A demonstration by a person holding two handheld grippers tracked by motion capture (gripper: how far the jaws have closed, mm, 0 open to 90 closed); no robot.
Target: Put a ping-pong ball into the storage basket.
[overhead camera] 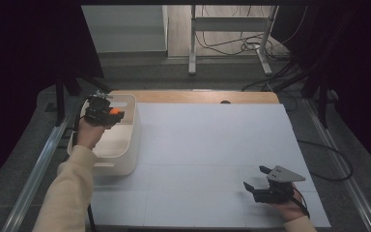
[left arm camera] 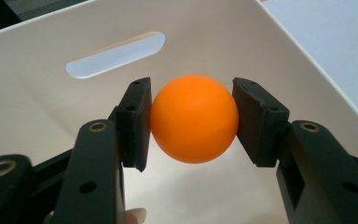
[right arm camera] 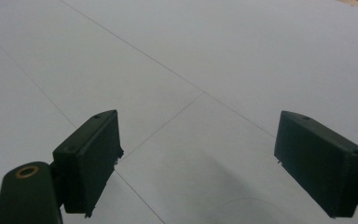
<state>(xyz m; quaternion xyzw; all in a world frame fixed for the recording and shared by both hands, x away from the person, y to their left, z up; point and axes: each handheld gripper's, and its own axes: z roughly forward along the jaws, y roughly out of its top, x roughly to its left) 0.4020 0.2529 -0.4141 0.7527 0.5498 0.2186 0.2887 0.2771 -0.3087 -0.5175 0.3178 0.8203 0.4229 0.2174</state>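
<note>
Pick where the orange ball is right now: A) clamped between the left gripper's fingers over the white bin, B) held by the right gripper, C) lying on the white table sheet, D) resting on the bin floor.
A: the left gripper has both pads pressed on the ball, with the bin wall behind it.

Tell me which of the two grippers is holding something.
The left gripper, over the white bin: its jaws clamp an orange ball. The right gripper is open above the bare white table.
</note>
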